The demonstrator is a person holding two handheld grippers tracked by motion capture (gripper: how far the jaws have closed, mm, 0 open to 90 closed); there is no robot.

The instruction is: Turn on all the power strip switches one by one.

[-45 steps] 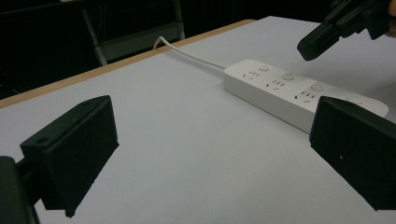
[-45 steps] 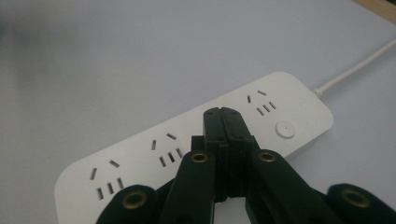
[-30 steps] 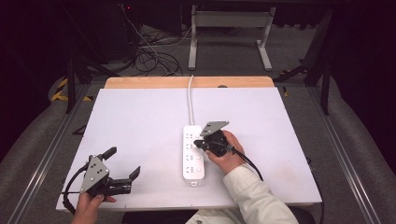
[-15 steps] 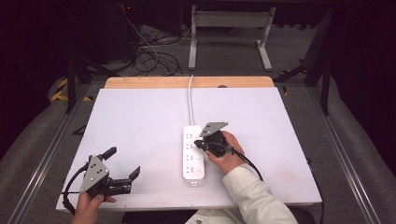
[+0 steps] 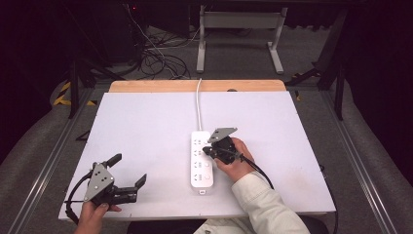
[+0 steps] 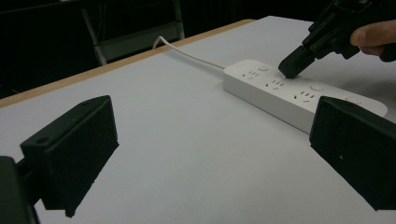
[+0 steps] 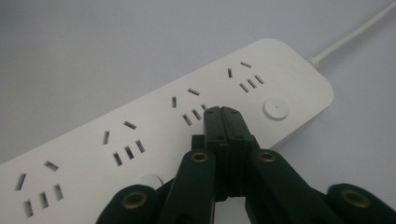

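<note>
Power strip [image 7: 154, 126] — no legible markings

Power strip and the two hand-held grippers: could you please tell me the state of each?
Power strip: flat on the table, sockets empty, cord attached.
Right hand-held gripper: shut, tip on the strip's top.
Left hand-held gripper: open, holding nothing, apart from the strip.

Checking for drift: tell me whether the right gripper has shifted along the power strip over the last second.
No. The right gripper sits closed over the same spot on the power strip, beside its second socket from the cord end.
</note>
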